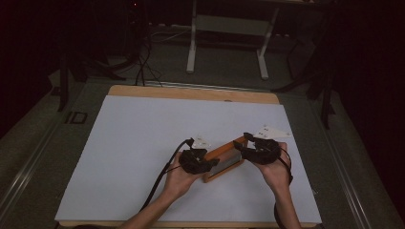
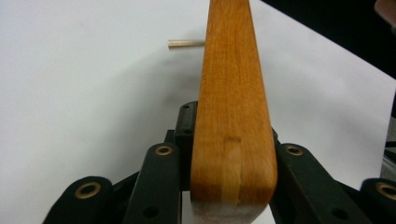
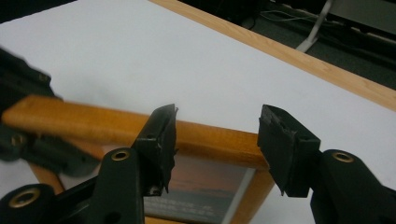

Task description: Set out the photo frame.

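A wooden picture frame [image 1: 223,152] with an orange-brown rim is held just above the white sheet, between the two hands. My left gripper [image 1: 210,164] is shut on its near-left end; in the left gripper view the rail [image 2: 231,93] fills the gap between the jaws [image 2: 231,140]. My right gripper [image 1: 241,148] stands at the frame's far-right corner. In the right gripper view its jaws [image 3: 217,135] are apart, with the top rail [image 3: 93,121] and the dark picture [image 3: 205,186] behind them; the pads do not press on the wood.
A white sheet [image 1: 143,143] covers most of the wooden table [image 1: 191,92]. A short wooden dowel [image 2: 186,44] lies on the sheet beyond the frame. A white desk's legs [image 1: 191,47] and cables stand on the dark floor behind.
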Available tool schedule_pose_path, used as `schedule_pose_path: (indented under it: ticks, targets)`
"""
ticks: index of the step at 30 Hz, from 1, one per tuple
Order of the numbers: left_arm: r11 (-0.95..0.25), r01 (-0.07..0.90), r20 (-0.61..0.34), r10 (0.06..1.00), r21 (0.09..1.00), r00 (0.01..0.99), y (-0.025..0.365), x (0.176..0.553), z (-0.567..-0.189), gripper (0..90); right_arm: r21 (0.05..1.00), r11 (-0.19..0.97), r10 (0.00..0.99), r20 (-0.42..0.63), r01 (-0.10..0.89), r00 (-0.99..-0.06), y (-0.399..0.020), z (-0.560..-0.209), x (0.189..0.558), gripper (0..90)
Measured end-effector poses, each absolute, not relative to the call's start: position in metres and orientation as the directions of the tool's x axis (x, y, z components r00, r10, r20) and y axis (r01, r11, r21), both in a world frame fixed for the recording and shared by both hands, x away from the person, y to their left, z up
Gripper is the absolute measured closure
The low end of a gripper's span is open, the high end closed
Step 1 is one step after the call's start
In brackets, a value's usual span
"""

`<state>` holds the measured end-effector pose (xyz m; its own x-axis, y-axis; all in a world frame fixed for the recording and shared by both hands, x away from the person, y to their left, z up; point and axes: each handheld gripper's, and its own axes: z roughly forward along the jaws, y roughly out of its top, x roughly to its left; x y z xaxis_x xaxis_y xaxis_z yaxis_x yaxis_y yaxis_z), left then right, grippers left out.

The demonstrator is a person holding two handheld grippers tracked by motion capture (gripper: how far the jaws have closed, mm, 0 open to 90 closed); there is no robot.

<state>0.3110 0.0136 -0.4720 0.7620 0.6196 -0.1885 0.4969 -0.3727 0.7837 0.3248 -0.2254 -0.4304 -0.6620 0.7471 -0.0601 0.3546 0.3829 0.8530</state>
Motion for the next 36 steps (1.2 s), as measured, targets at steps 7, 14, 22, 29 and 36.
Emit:
schedule_pose_path:
  ticks: [7, 14, 22, 29, 36]
  targets:
    - [-0.389, 0.464, -0.188, 0.57, 0.796, 0.8, 0.031, 0.319, -0.447, 72.8, 0.852, 0.415, 0.712, -0.087, 0.318, -0.697, -0.218, -0.427, 0.323, 44.2]
    - [-0.505, 0.4, -0.115, 0.504, 0.765, 0.856, 0.042, 0.327, -0.422, 74.1, 0.846, 0.463, 0.633, -0.107, 0.264, -0.767, -0.208, -0.428, 0.32, 41.9]
    - [-0.6, 0.325, -0.066, 0.412, 0.731, 0.909, 0.04, 0.329, -0.411, 74.0, 0.84, 0.498, 0.547, -0.111, 0.216, -0.83, -0.199, -0.431, 0.318, 36.4]
    - [-0.638, 0.277, -0.047, 0.353, 0.718, 0.935, 0.04, 0.332, -0.409, 73.8, 0.828, 0.534, 0.471, -0.123, 0.172, -0.873, -0.193, -0.436, 0.321, 31.7]
    - [-0.66, 0.235, -0.033, 0.303, 0.714, 0.952, 0.04, 0.335, -0.409, 73.5, 0.808, 0.572, 0.379, -0.106, 0.142, -0.919, -0.186, -0.443, 0.33, 32.3]
